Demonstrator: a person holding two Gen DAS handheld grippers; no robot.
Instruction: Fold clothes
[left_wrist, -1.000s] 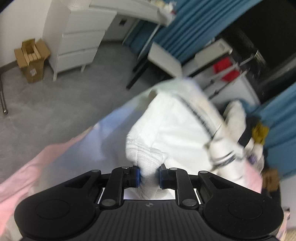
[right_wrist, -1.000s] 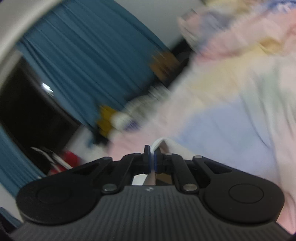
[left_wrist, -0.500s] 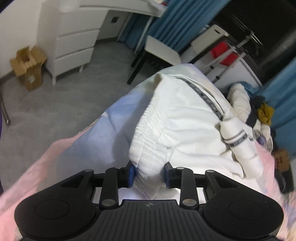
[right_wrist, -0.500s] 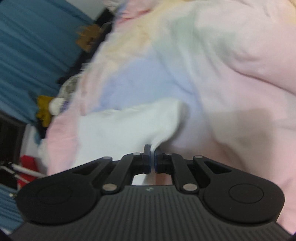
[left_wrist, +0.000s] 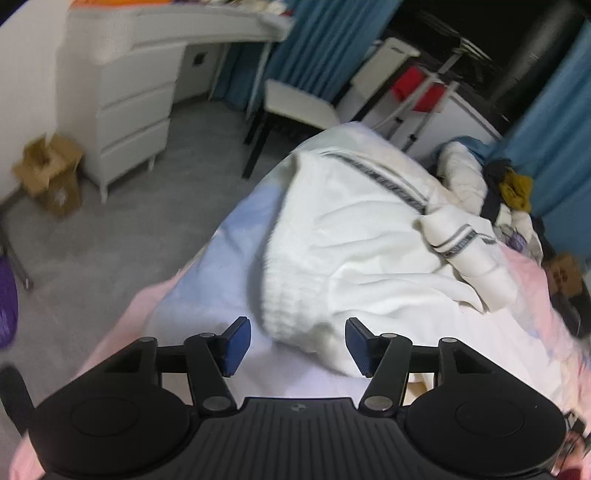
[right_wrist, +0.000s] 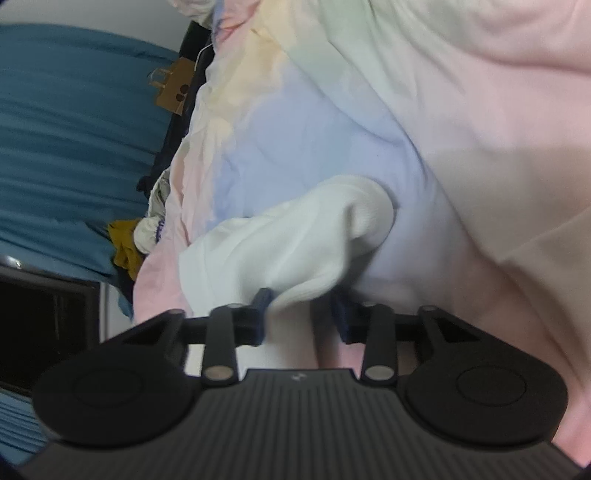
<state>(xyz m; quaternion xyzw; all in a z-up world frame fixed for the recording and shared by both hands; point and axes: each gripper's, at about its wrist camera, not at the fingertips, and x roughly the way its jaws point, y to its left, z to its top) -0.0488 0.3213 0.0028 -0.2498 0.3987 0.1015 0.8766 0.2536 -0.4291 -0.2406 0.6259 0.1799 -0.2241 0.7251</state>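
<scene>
A white knit sweater (left_wrist: 354, 236) with dark stripes lies in a rough fold on the pastel bedspread (left_wrist: 243, 221). Its ribbed hem sits just beyond my left gripper (left_wrist: 297, 345), which is open with blue pads wide apart and nothing between them. In the right wrist view the sweater (right_wrist: 288, 240) lies bunched on the bedspread (right_wrist: 461, 110). My right gripper (right_wrist: 301, 317) is open, and a white fold of the sweater hangs loosely between its spread fingers.
A white drawer unit (left_wrist: 129, 110) and cardboard box (left_wrist: 51, 177) stand on the grey floor at left. A chair (left_wrist: 295, 107) and a rack stand past the bed's end. A pile of other clothes (left_wrist: 509, 184) lies near blue curtains (right_wrist: 66, 129).
Both grippers have opened and let go of the sweater. The sweater has settled on the bed, and the left gripper has drawn back a little from its hem.
</scene>
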